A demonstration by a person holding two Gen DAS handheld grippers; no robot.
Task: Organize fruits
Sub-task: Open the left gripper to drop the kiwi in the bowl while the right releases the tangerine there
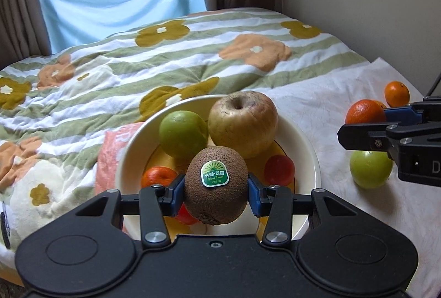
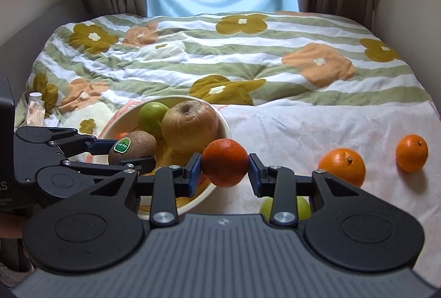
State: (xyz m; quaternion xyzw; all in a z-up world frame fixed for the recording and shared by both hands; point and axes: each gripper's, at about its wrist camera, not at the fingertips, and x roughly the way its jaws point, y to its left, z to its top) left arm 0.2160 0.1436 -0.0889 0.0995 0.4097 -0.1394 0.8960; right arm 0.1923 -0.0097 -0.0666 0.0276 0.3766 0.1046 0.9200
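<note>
The left claw grips a fuzzy brown kiwi bearing a green sticker, held over a round cream bowl. The right claw grips a dimpled tangerine at the bowl's right edge. Inside the bowl sit a wrinkled yellowish apple, a smooth green fruit and small orange-red fruits, partly hidden behind the kiwi. On the pale cloth spread on the bed, two oranges lie loose; another green fruit is mostly hidden behind the right claw. A floral striped quilt lies beyond.
</note>
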